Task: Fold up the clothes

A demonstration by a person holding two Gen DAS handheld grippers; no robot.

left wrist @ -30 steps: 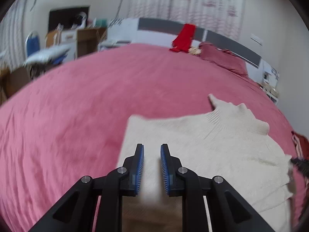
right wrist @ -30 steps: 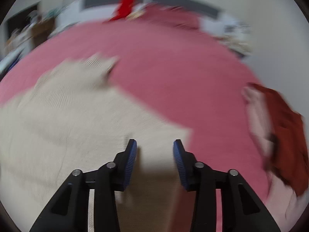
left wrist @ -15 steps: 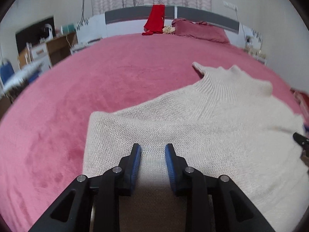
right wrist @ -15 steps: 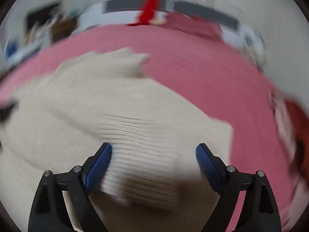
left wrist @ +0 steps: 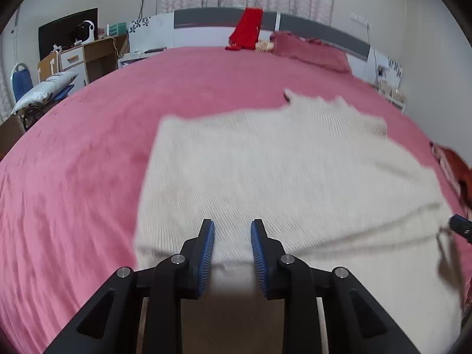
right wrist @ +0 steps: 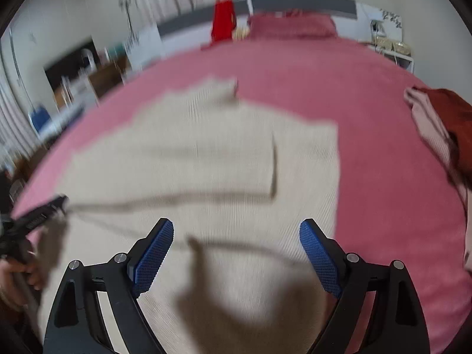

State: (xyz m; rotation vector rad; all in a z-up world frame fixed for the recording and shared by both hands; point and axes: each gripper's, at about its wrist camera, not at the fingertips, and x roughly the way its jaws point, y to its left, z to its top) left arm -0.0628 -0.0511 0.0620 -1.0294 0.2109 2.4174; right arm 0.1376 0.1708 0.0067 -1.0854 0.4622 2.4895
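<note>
Cream knit sweater (left wrist: 283, 177) is being shown lying spread flat on a pink bedspread (left wrist: 88, 153), with the left gripper (left wrist: 232, 230) being held narrowly parted over its near hem and the right gripper (right wrist: 236, 230) being held wide apart above it.

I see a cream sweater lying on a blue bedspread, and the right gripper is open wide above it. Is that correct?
Not quite: the bedspread is pink, not blue, as the right wrist view shows. The rest holds: the cream sweater lies on it, and the right gripper is open wide above it.
</note>
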